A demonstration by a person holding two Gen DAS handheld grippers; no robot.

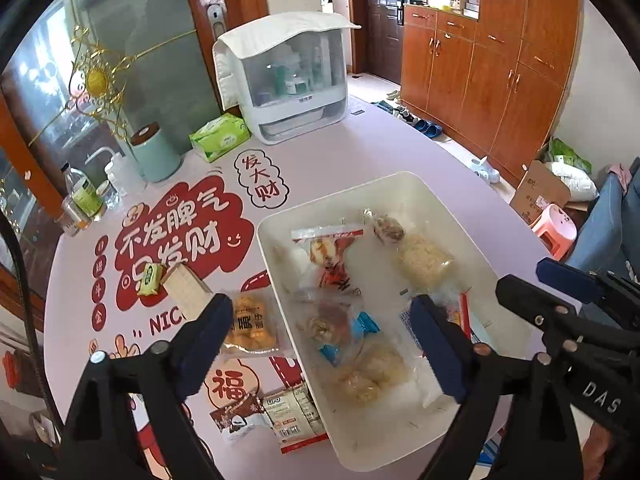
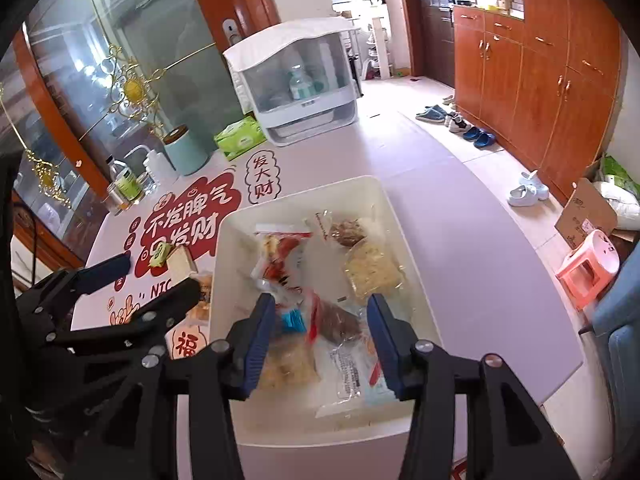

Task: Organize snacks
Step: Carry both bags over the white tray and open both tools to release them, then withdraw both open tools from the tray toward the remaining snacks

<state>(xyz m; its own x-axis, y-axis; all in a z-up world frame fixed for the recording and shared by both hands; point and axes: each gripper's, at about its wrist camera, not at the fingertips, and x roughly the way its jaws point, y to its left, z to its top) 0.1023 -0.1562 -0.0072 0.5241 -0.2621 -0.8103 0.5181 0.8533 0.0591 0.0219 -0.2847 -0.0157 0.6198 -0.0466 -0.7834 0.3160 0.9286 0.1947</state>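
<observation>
Left wrist: my left gripper [image 1: 320, 344] spread wide, empty, over white bin [image 1: 424, 184] edge | right gripper [image 2: 320, 340] parted above binned snacks [image 2: 372, 268], gripping nothing

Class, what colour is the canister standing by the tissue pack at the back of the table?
The canister is pale mint green with a brown lid, clearest in the left wrist view.

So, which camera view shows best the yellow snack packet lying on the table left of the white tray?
The left wrist view: the yellow snack packet lies almost whole. In the right wrist view, the left gripper hides most of it.
</observation>
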